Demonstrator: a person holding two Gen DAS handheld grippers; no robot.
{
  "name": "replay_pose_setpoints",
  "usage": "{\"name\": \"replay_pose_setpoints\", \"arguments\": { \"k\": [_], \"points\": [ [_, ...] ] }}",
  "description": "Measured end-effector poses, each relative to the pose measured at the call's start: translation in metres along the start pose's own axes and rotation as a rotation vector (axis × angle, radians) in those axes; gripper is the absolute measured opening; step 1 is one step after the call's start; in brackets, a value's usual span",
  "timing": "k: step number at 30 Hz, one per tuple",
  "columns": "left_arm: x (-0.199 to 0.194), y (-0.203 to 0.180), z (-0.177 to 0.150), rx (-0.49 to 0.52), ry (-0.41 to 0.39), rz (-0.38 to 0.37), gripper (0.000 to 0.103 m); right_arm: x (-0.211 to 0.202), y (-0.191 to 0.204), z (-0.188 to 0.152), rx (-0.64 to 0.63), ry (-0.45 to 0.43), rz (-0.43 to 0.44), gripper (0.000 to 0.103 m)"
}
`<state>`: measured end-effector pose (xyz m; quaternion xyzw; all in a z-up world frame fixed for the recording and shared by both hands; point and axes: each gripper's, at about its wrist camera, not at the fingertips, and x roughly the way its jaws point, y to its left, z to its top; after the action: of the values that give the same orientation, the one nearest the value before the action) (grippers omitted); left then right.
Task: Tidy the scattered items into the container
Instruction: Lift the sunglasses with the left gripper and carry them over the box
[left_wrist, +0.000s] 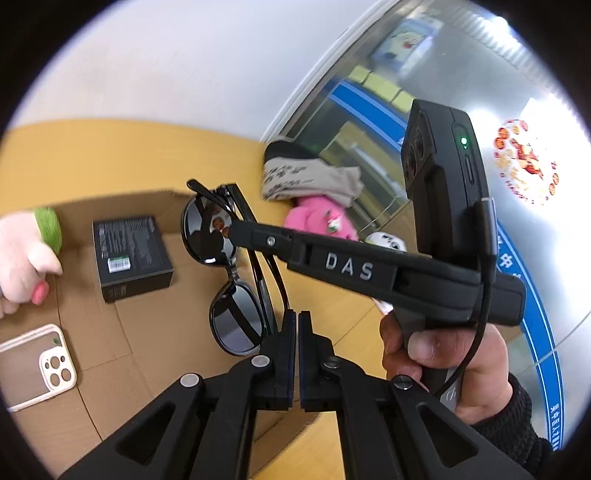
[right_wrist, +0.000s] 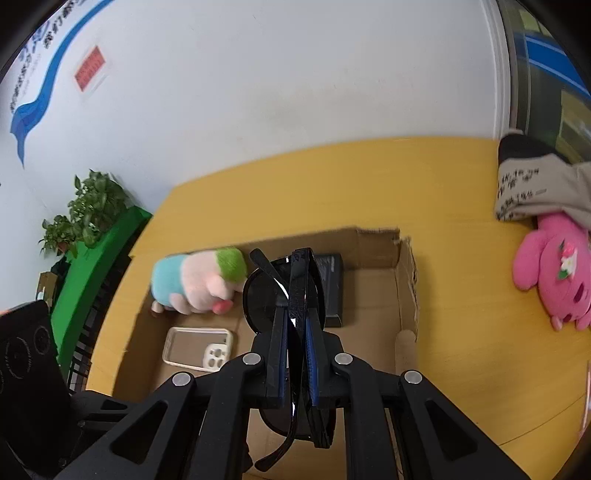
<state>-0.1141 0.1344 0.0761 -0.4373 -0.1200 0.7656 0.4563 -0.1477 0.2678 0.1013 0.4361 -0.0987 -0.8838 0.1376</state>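
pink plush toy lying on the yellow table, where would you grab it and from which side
Probably the pink plush toy's rounded body, from above with the jaws across its width: it lies flat on the yellow table, and the grey printed cloth overlaps its upper end.

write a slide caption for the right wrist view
Right gripper shut on folded sunglasses above the cardboard box holding a plush toy and phone case.

White wall (right_wrist: 295, 92), yellow table (right_wrist: 443, 184)
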Motion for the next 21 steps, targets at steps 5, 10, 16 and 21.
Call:
{"name": "replay_pose_setpoints", "arguments": {
  "k": [5, 10, 16, 21],
  "points": [
    [0.039, 0.036, -0.006, -0.067, 0.074, 0.008, 0.001, 0.052, -0.024, -0.015, 0.036, 0.092, -0.027, 0.009],
    [0.069, 0.064, -0.01, -0.127, 0.133, 0.021, 0.001, 0.093, -0.044, -0.026, 0.053, 0.175, -0.081, 0.009],
    [0.09, 0.071, -0.013, -0.169, 0.183, -0.019, 0.001, 0.111, -0.056, -0.036, 0.074, 0.213, -0.087, 0.009],
    [0.099, 0.077, -0.011, -0.227, 0.192, -0.026, 0.011, 0.106, -0.056, -0.037, 0.101, 0.206, -0.051, 0.009]
  ]
}}
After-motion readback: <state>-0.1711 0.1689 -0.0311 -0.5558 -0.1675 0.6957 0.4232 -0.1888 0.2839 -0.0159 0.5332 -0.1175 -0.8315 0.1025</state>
